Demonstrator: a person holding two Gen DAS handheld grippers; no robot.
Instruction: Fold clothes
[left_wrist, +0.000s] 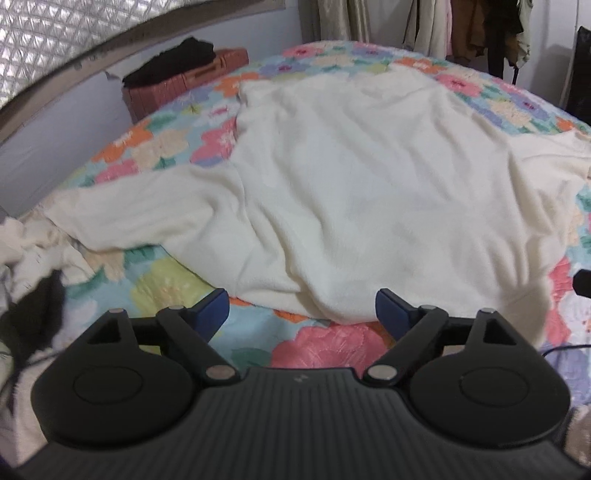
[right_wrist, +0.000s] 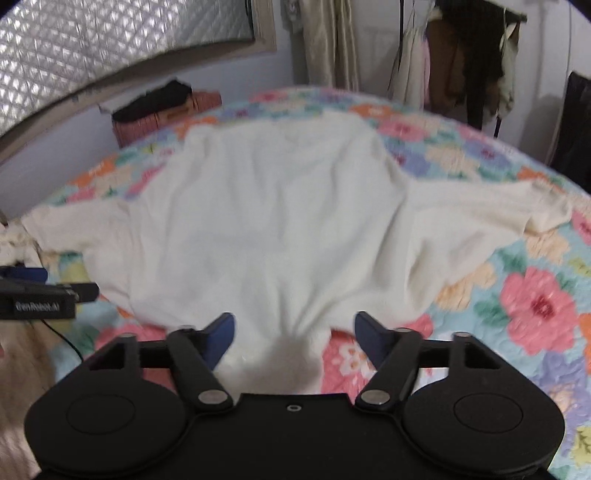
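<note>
With both my left gripper (left_wrist: 302, 312) and right gripper (right_wrist: 294, 336) spread wide and empty, I'd pinch the cream fleece sweater's (left_wrist: 369, 184) near hem at matching points, lifting evenly

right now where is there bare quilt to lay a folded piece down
Bare floral quilt shows right of the cream sweater, below its right sleeve, and along the far edge. The left edge is crowded: loose clothes and a brick-red box with a black garment.

A bed (left_wrist: 159, 273) with a floral quilt fills the room — a quilted window covering (left_wrist: 44, 40) on the pale wall (left_wrist: 55, 147) at its left edge, hanging clothes (right_wrist: 461, 66) beyond its far edge.
</note>
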